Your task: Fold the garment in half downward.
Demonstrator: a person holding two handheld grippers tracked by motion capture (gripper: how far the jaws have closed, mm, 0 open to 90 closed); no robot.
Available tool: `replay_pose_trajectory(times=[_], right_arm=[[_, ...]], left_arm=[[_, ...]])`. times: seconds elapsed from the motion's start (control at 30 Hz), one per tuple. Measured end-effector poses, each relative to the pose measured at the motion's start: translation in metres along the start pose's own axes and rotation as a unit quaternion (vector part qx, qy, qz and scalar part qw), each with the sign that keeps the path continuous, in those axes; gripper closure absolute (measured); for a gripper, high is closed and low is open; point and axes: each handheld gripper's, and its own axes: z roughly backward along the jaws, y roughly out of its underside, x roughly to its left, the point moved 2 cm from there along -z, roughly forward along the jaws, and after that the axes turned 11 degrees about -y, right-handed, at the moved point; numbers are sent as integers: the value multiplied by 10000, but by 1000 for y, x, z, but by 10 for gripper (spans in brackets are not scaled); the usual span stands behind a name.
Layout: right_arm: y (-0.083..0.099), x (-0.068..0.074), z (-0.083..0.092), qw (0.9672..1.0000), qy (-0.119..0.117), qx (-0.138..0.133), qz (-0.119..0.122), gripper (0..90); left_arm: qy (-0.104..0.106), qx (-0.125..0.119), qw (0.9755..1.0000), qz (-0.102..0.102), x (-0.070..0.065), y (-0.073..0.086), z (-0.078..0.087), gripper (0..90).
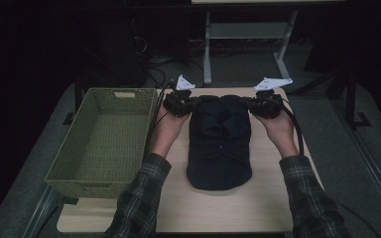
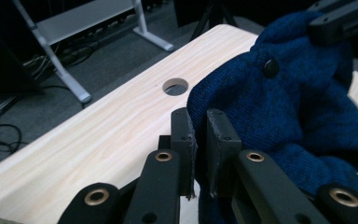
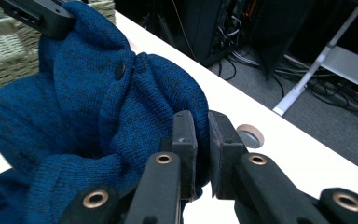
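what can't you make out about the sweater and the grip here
- High view: the sweater looks near black in the dim light; its knit and far edge, held at the left gripper and right gripper, are too small to read.
- Left gripper view: how much cloth sits between the pads is hidden by the jaws.
- Right gripper view: the basket is cut off by the edge and hidden by the sweater.

Lab or test room | dim, carpeted floor [image 1: 327,129] | tangled cables [image 3: 242,56] | metal bench frame [image 1: 207,49] | bare wooden table [image 1: 228,208]
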Motion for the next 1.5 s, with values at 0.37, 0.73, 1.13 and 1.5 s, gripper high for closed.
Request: replay_pose_trajectory(times=[0.37,0.73,1.13,1.5], right_arm=[[27,33,12,9997,-17,-74,227,806],[49,58,21,9994,-231,-36,259,796],[71,78,23,9982,-568,105,159,797],[88,90,25,9968,-784,122,-23,796]], left_arm=[[180,-80,9998,101,-19,27,21,824],[313,-17,9994,131,-38,53,40,818],[448,185,9988,-19,-51,78,49,817],[638,374,9971,-174,-62,94,57,812]])
